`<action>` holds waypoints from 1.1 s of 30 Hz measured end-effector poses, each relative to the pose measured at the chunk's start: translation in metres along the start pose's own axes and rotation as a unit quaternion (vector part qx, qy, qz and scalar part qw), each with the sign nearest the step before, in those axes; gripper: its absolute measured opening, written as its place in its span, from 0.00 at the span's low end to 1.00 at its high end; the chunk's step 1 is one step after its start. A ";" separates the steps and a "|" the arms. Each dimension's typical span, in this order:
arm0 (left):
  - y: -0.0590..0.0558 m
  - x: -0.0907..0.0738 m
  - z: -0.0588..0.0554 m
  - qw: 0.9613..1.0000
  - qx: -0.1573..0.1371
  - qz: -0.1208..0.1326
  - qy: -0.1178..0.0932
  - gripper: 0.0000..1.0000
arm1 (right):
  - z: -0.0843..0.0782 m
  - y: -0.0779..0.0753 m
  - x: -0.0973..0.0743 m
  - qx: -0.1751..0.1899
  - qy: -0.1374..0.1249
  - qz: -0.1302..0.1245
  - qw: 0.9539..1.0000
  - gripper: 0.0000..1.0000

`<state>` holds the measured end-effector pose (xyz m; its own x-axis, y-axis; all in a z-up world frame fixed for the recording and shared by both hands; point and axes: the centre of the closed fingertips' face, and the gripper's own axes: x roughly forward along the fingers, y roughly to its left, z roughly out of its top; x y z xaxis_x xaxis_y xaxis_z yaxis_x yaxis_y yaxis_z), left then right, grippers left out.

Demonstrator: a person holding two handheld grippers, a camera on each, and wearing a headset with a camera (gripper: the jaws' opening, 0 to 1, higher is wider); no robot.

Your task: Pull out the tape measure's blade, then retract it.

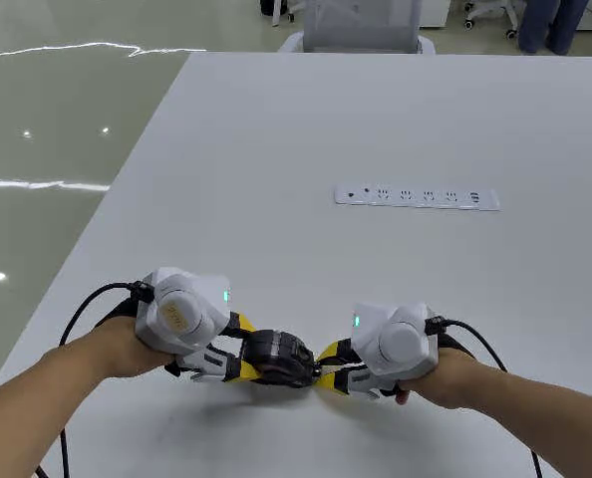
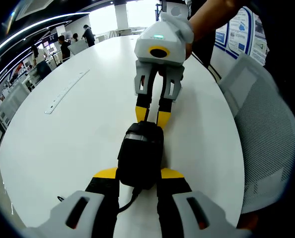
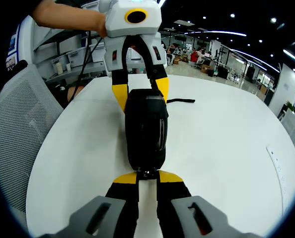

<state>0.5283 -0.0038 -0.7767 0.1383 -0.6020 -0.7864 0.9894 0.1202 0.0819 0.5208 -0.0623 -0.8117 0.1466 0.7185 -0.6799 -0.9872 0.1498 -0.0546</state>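
In the head view, the black tape measure is seen on the white desk, grasped across its body by the left claw. Its other end is met by the right claw. A power strip lies well beyond both claws.

In the left gripper view, the tape measure is clamped between the yellow tips of the left claw, and its far end is touched by the right claw.

In the right gripper view, the right claw is clenched narrowly on the small end tab at the case's near end. The case's sides are held farther off by the left claw.
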 end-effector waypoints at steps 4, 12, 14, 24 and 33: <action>0.000 0.000 0.000 1.000 -0.002 0.001 -0.001 0.24 | 0.000 0.000 -0.001 0.000 0.000 0.000 1.000 0.11; 0.000 -0.001 -0.001 1.000 -0.002 0.003 -0.001 0.24 | -0.002 0.000 -0.003 0.001 0.001 0.001 1.000 0.11; 0.000 -0.001 -0.001 1.000 -0.003 0.004 -0.001 0.24 | -0.002 0.000 -0.003 -0.001 0.002 0.001 1.000 0.11; 0.000 -0.002 -0.001 1.000 -0.003 0.005 0.001 0.24 | -0.002 0.000 -0.006 0.001 0.002 0.002 1.000 0.11; 0.000 -0.002 -0.001 1.000 -0.003 0.005 0.002 0.24 | -0.004 0.000 -0.009 0.002 0.003 0.004 1.000 0.11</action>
<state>0.5276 -0.0017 -0.7760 0.1483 -0.5972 -0.7883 0.9876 0.1314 0.0863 0.5191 -0.0711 -0.8086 0.1384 0.7161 -0.6841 -0.9881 0.1469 -0.0462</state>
